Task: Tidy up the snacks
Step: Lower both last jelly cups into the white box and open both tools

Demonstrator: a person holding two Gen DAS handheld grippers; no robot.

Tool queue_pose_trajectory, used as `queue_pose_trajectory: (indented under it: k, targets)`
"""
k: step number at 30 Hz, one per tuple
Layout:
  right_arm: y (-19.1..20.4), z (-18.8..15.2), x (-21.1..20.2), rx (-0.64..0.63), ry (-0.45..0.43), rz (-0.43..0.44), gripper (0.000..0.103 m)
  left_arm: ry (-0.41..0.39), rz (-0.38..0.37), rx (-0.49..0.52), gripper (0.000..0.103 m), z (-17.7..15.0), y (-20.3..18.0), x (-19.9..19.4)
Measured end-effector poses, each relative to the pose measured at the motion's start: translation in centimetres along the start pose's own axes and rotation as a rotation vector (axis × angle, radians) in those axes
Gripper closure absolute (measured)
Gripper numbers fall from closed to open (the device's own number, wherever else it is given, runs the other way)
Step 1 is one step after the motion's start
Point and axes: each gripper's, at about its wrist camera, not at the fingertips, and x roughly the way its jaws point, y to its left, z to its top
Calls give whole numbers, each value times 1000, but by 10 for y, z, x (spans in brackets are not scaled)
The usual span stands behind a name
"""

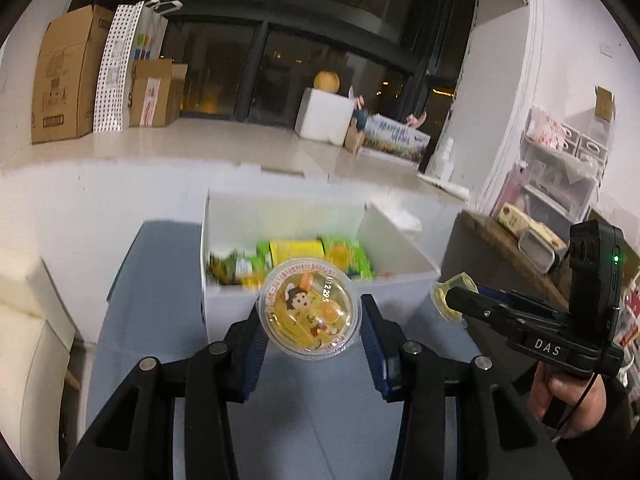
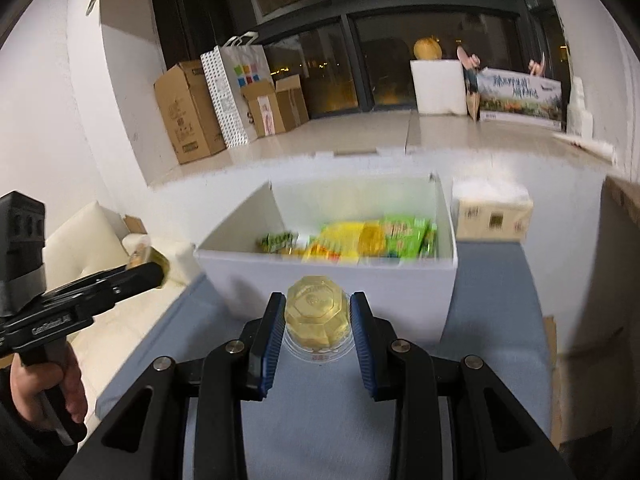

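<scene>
Left wrist view, centre: jelly cup clear, lid yellow with a cartoon figure and orange fruit. Fingers black with ribbed blue pads. Behind, white box; snack packets inside green and yellow. Desk pale blue-grey. Upper left: brown cardboard box; white bag with black dots.

Right wrist view, centre: second jelly cup translucent yellow, faceted. Upper right: orange-yellow round fruit on white block.

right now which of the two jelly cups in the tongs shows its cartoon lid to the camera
The jelly cup in the left tongs: its printed cartoon lid faces the lens. The cup in the right tongs shows only its clear faceted bottom.
</scene>
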Motion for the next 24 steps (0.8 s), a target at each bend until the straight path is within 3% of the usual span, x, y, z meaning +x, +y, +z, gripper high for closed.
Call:
queue_pose_trajectory:
  k: [7,10,11,12,13,14,20,24]
  targets:
    - [-16,54,50,-15,35,-39,67,50,21,26,53,53,1,75]
    - [-28,64,76,-3,86,-36,66,107,82,27,36,58,10,112]
    - [-31,65,84,0,102,-51,62,126,94,18,19,57,13,120]
    - [-34,66,90,2,114,-84,37,132,101,11,7,56,15,123]
    - [-36,65,92,7,117,-99,15,136,107,12,2,54,17,124]
    - [-39,64,92,23,105,-96,12,143,106,15,0,52,17,124]
    - [-42,56,81,53,86,-105,12,147,117,28,0,44,14,111]
    - [-32,61,71,12,53,-152,11,105,122,62,0,48,5,96]
